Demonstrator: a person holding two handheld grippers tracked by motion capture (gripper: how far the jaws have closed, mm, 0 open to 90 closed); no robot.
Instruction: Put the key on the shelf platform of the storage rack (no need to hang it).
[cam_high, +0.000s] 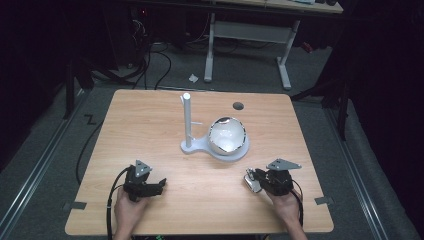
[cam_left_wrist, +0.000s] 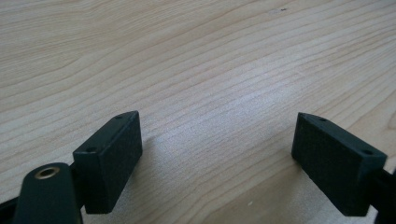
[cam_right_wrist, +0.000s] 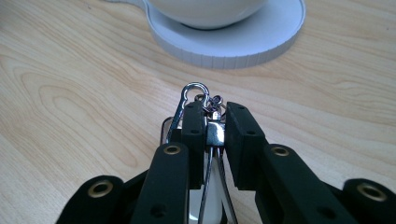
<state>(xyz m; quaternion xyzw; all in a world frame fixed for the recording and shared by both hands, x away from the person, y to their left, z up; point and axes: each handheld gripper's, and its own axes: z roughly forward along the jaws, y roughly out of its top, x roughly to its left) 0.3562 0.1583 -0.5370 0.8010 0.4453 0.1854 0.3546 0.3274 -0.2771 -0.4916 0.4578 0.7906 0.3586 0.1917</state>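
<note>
Light wood desk (cam_high: 150, 125) on grey carpeted floor (cam_high: 45, 165); dark surroundings. Second white-legged table (cam_high: 250, 32) behind, black cables (cam_high: 160, 65) trailing across floor, scrap of paper (cam_high: 193, 78) nearby.

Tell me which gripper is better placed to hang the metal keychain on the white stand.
Right, probably. The right gripper already clamps the metal keychain and faces the white stand. The left gripper is open, holding nothing.

The left gripper (cam_high: 159, 186) rests low with fingers (cam_left_wrist: 109, 161) spread wide; the right gripper (cam_high: 252, 181) is clamped.
</note>
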